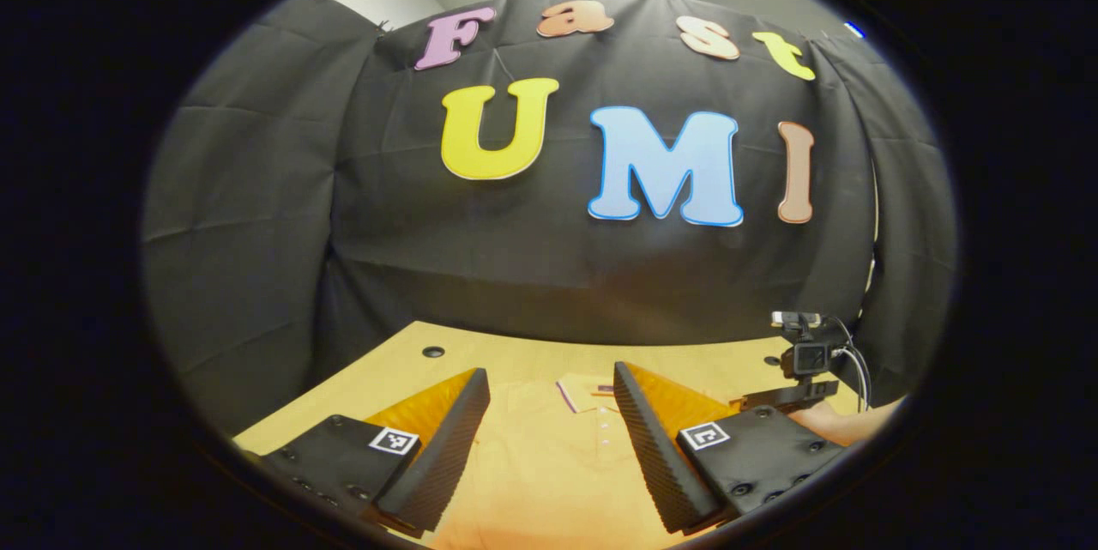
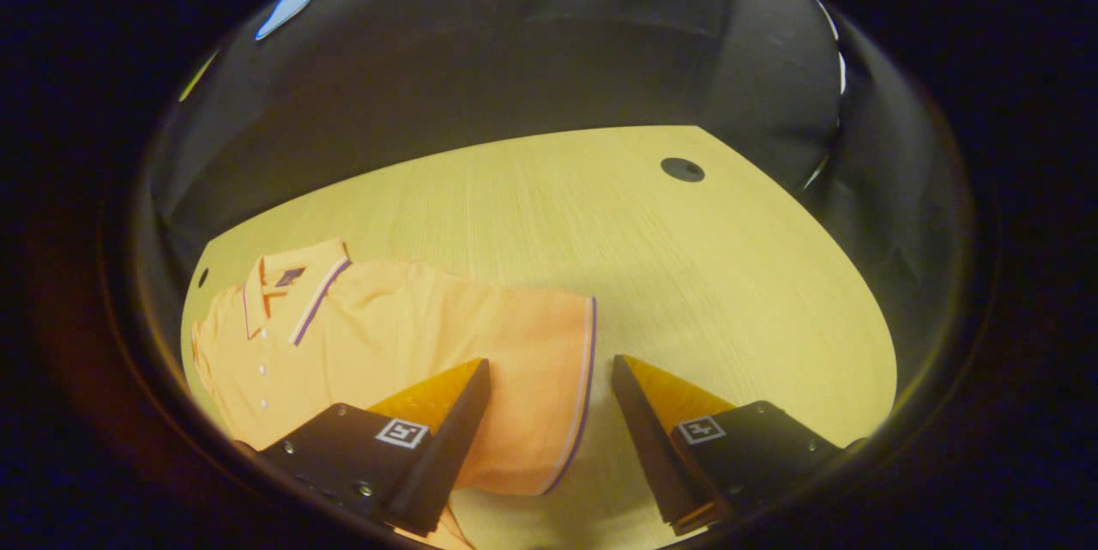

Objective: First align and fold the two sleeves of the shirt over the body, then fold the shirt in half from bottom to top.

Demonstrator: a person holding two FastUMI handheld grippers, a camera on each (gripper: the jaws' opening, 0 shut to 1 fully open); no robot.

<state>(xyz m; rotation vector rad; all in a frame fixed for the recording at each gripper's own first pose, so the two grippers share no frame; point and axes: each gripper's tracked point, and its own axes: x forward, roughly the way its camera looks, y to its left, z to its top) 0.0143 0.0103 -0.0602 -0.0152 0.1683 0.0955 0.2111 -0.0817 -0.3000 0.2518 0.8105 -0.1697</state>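
Opening step in hand, by the look of it: sleeves not yet folded, nothing gripped. Orange polo shirt (image 2: 403, 344) spread flat on the pale wooden bench (image 2: 686, 275), filling the lower left of the right gripper view, collar (image 2: 287, 288) toward the left edge, placket with small white buttons just below it. One short sleeve (image 2: 549, 387) stretched out toward lower centre, its cuff edged with a thin dark and white stripe. Right gripper (image 2: 549, 430) hanging above that sleeve, jaws wide apart and empty, cuff edge lying in the gap between them. In the left gripper view, left gripper (image 1: 549, 438) likewise wide open, holding nothing, poised over the shirt's chest with the collar at lower centre beyond the jaws; a small camera on a stand (image 1: 802, 357) at right, a hand (image 1: 845, 421) low at the right edge. Next move probably a descent onto the cuff, a pinch of the fabric, then a carry across the body; thin cloth, so a low, flat approach needed to catch a single layer.
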